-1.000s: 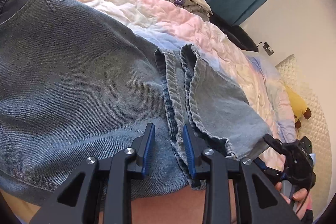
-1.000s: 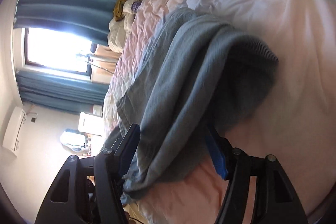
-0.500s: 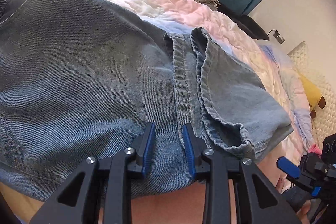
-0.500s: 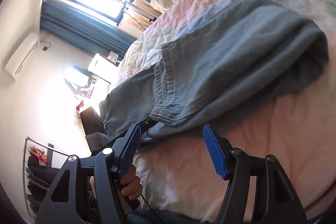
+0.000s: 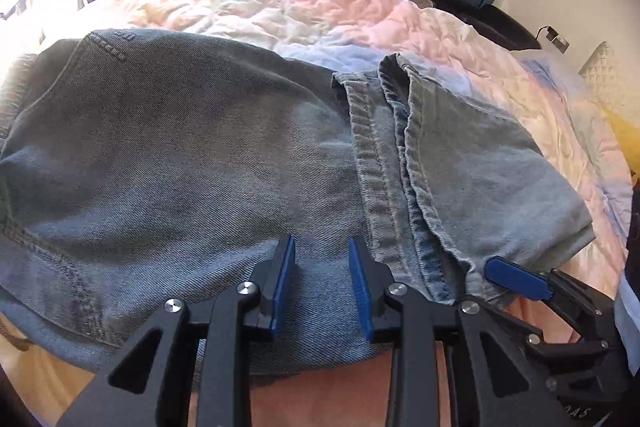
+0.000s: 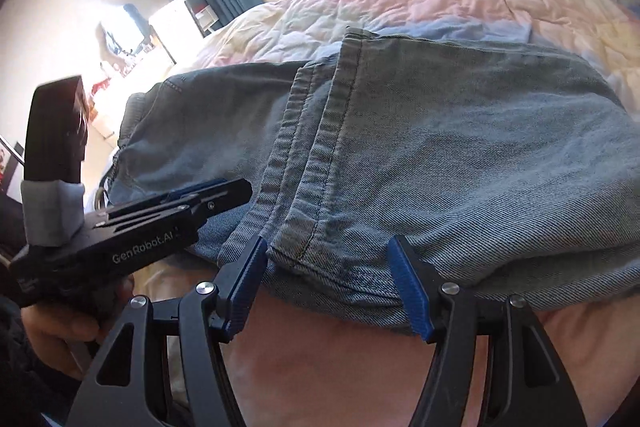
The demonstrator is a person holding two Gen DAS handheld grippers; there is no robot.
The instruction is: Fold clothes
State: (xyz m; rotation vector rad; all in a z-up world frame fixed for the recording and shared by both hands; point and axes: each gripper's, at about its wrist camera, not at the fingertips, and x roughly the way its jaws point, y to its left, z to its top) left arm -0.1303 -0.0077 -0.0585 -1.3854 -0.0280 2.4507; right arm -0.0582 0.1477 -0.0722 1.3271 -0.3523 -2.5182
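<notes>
Lying folded on the bed [image 5: 320, 7], jeans [image 5: 180, 155] stretching crosswise just ahead of both pairs of fingers, long axis running left to right, leg hems [image 5: 404, 131] doubled back over the upper part

Hovering over the near edge of the denim, left gripper [image 5: 322, 287] with its fingers standing a narrow gap apart, gripping nothing, only flat cloth showing between the blue pads

Sitting wider apart, right gripper [image 6: 332, 285] with fingers straddling the near corner of the hems [image 6: 316, 155], pads looking clear of the cloth, nothing pinched

Judging the next fold as turning on that hem corner: lying directly between the right fingers, off to the right of the left fingers, so right hand looking nearer to it

Showing in the left wrist view only: the waist end with a pocket [image 5: 104, 47] far off to the left of the fingers, and one blue pad of the right gripper [image 5: 516, 279] resting at the hem corner

Showing in the right wrist view only: the left gripper [image 6: 224, 193] from the side, low over the denim, and the hand [image 6: 60, 339] holding it
</notes>
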